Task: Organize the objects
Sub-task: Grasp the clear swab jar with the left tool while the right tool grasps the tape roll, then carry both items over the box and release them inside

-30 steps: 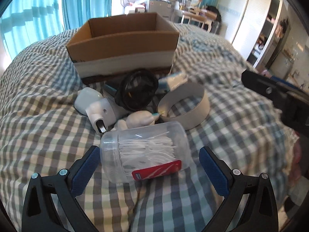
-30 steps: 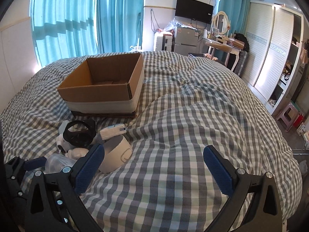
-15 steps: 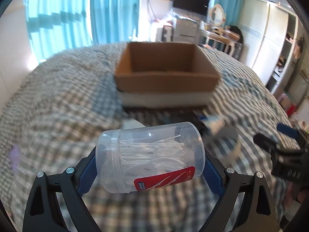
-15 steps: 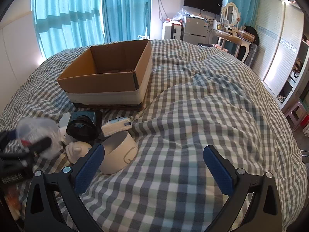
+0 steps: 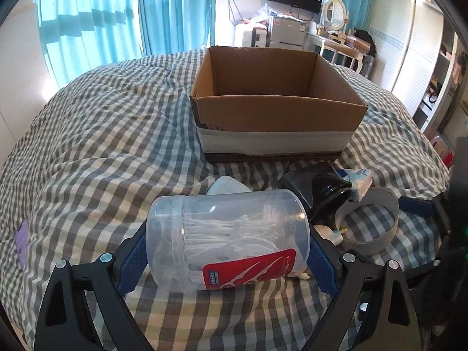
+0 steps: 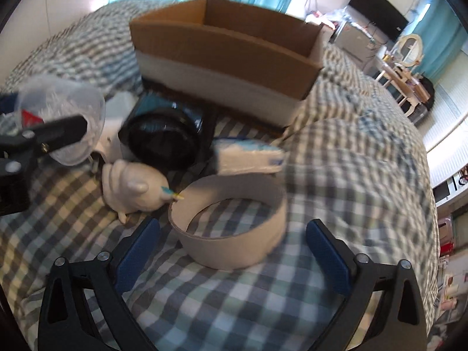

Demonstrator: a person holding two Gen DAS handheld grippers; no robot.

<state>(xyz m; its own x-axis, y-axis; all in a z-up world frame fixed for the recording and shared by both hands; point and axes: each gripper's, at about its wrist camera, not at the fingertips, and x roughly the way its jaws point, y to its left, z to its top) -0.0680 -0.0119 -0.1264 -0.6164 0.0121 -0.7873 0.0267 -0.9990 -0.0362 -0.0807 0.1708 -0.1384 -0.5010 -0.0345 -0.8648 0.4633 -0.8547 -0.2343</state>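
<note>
- The bed [image 5: 96,146], under a checked quilt, carries everything; the things sit around its middle, well in from every edge in view.
- The cardboard box [image 5: 275,117] stands open on the quilt, and what shows of its inside holds nothing, so by my judgement the sorting has barely begun.
- The clear jar [image 5: 228,239] of white picks lies on its side, clamped end to end in the left hand-held gripper [image 5: 228,259] and, as it seems, lifted clear of the quilt just short of the box; it looks to be the first thing bound for the box.
- The white ring [image 6: 231,222], an open band with nothing inside, lies on the quilt in front of the box. The right hand-held gripper [image 6: 232,251] is spread wide around it, its jaws having just closed a little, with neither pad touching the ring.
- Left to put away: a black round object [image 6: 163,137], a white packet [image 6: 248,158] and a white figurine [image 6: 131,187], huddled together between ring and box.
</note>
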